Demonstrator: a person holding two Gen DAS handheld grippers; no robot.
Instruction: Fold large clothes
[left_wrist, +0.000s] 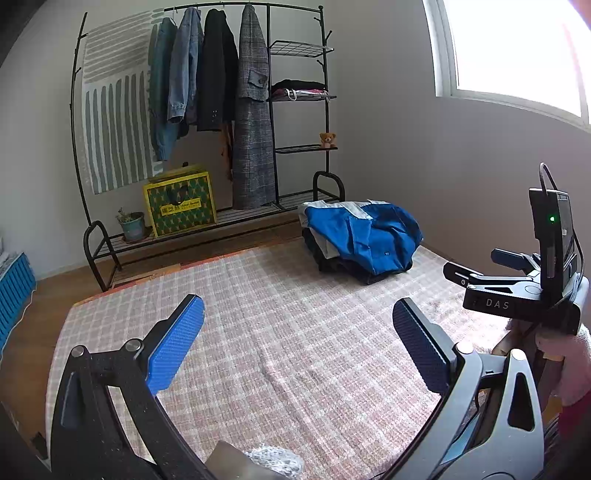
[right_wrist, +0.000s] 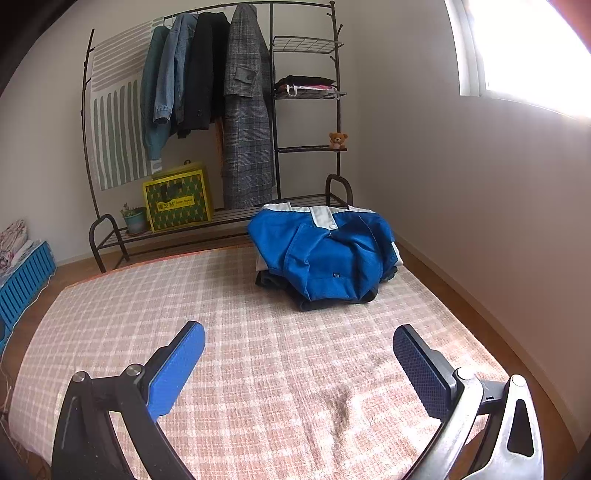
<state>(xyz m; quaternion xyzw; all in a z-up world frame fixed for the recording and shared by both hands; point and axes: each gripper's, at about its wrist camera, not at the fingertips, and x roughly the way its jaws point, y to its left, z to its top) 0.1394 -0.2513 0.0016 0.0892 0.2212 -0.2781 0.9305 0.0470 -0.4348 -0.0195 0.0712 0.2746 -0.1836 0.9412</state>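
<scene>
Blue-and-white crumpled jacket (right_wrist: 325, 254) is lying loosely bunched atop a low stack of darker garments (right_wrist: 314, 295) at the far right of the pink checked rug (right_wrist: 258, 369). Left gripper (left_wrist: 299, 345) and right gripper (right_wrist: 299, 369) are hovering wide open, fingers holding nothing. Judging by this, either a pile is awaiting folding or folded pieces are stacking up; the jacket's bunched top looks unfolded.

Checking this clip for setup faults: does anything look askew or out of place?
Only the blue jacket: it lies crumpled and unfolded on a pile of darker clothes at the plaid rug's far edge. Both grippers are open and empty.
</scene>
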